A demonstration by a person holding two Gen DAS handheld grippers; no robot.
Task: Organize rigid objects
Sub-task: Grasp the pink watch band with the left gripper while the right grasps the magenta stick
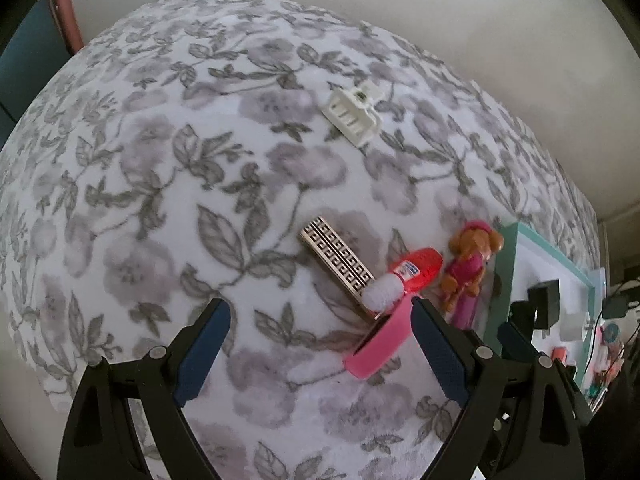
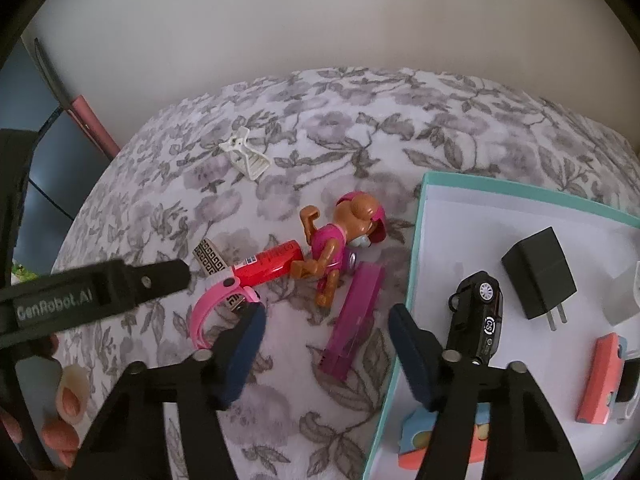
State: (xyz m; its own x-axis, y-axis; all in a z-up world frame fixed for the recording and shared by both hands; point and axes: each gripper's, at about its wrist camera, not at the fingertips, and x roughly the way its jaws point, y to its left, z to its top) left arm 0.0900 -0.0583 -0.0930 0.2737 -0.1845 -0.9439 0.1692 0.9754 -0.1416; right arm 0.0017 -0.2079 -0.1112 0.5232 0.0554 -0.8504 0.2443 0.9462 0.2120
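A floral-patterned blanket (image 1: 168,184), white with grey leaves and mauve blossoms, covers the whole supporting area. A plain off-white wall (image 2: 320,20) stands behind it. A pink vertical post (image 2: 94,124) runs beside a dark panel (image 2: 24,80) at the left edge.

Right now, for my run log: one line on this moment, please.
left gripper: open, above pink band | right gripper: open, nothing held, above purple piece | toy car: in box

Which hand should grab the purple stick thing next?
Probably the right gripper: the purple piece lies just ahead of its open fingers, beside the box. The left gripper faces the pink band instead.
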